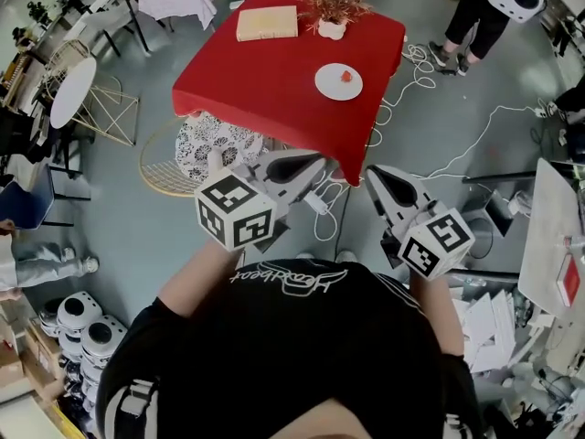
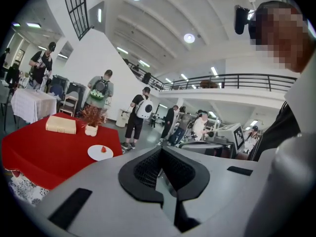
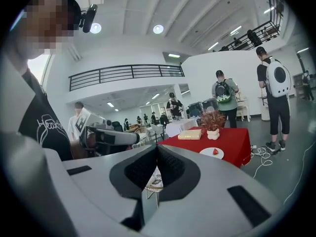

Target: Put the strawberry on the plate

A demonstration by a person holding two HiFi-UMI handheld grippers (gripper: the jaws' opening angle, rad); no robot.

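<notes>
A small red strawberry (image 1: 346, 76) lies on a white round plate (image 1: 327, 87) near the right edge of a red-clothed table (image 1: 265, 90). The strawberry (image 2: 103, 149) and plate (image 2: 95, 154) show far off in the left gripper view. In the right gripper view the strawberry (image 3: 215, 151) and plate (image 3: 208, 154) are also distant. My left gripper (image 1: 306, 165) and right gripper (image 1: 375, 174) are held close to my body, short of the table's near edge and side by side. Both are shut, with nothing between the jaws.
A tan book (image 1: 267, 23) and a potted dried plant (image 1: 334, 7) stand at the table's far side. A patterned round seat (image 1: 215, 144) sits by the near left corner. White cables (image 1: 416, 71) lie on the floor to the right, near a standing person (image 1: 484, 7).
</notes>
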